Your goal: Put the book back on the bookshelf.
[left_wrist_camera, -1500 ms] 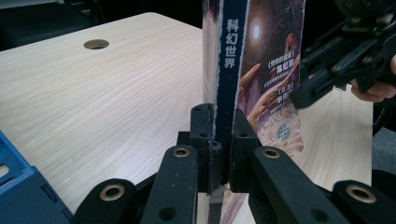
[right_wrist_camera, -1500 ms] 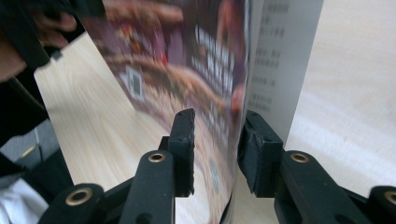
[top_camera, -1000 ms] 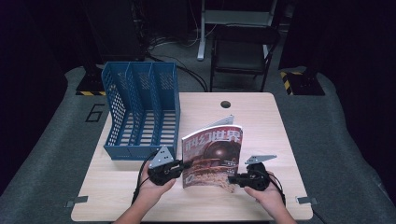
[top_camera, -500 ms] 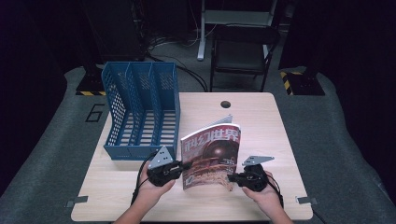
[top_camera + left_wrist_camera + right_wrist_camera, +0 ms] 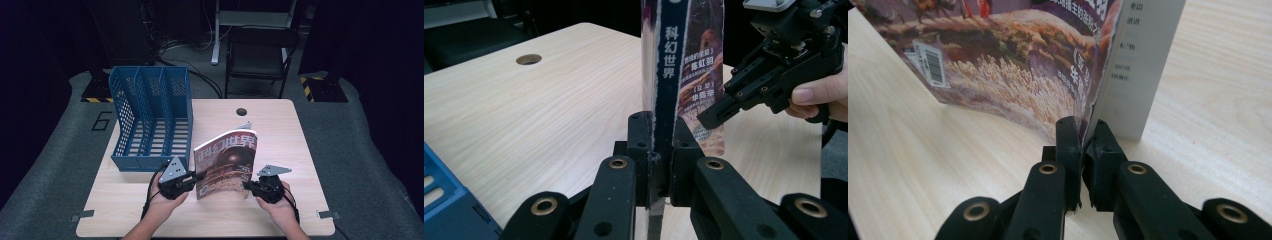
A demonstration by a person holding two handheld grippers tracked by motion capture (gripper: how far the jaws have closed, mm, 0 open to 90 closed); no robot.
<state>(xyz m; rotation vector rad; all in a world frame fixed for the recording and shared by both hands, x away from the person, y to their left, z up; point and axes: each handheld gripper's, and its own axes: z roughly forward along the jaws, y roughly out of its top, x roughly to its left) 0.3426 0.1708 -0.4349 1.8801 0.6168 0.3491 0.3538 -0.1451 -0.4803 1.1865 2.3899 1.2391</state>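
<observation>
A blue file rack stands on the wooden table, chair behind.

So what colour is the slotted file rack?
Blue; the file rack shows best in the high view.

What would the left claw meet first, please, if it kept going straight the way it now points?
The magazine, already pinched at its spine between the left claw. Past it, roughly in line, waits the right claw on the opposite edge, though depth is hard to judge.
</observation>
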